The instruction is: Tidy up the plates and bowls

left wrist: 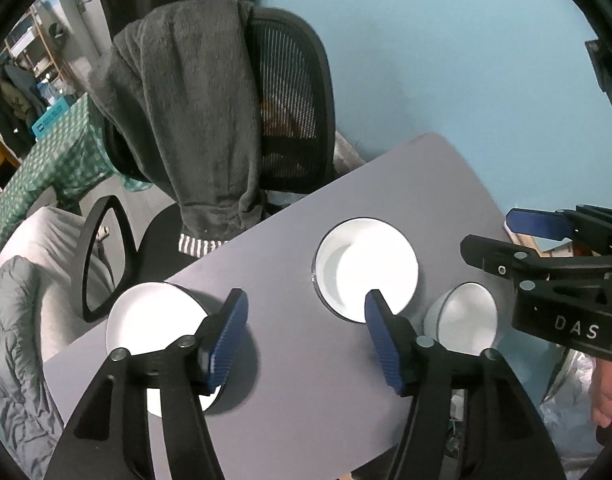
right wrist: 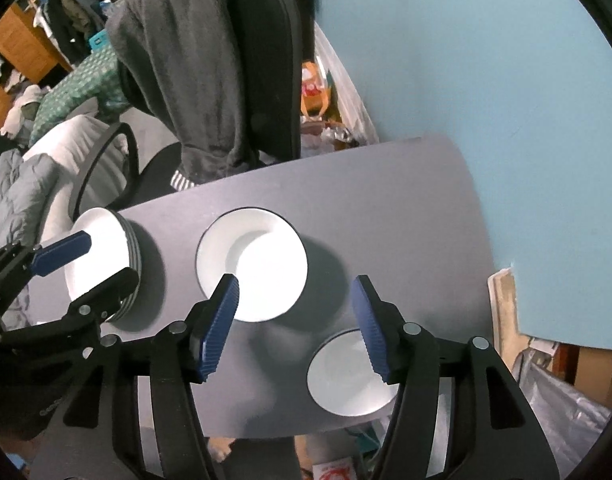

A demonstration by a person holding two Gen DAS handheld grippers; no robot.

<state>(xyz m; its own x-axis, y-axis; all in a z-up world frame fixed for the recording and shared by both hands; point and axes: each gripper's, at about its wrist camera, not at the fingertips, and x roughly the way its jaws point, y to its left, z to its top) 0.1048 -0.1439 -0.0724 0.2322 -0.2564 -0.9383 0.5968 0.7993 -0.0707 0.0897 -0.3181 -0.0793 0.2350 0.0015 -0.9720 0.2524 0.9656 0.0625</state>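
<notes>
**Plates and bowls, both claws empty**

Stacked plates (left wrist: pixel 154 320) sit partly hidden beneath the left gripper (left wrist: pixel 306 344), whose jaws gape with nothing between. A bowl (right wrist: pixel 252 264) lies ahead of the right gripper (right wrist: pixel 296 328), also wide and empty; its right finger covers a smaller bowl (right wrist: pixel 346 376) at the table (right wrist: pixel 386 200) edge.

a grey table (right wrist: pixel 386 200) carries a plate stack (right wrist: pixel 102 264), a bowl (right wrist: pixel 258 256) and a small bowl (right wrist: pixel 346 380).

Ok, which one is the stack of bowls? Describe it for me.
Start at the grey table and go to the end nearest the office chair. The stack of bowls sits there, ribbed grey rims layered down its side, unlike the two single white dishes.
</notes>
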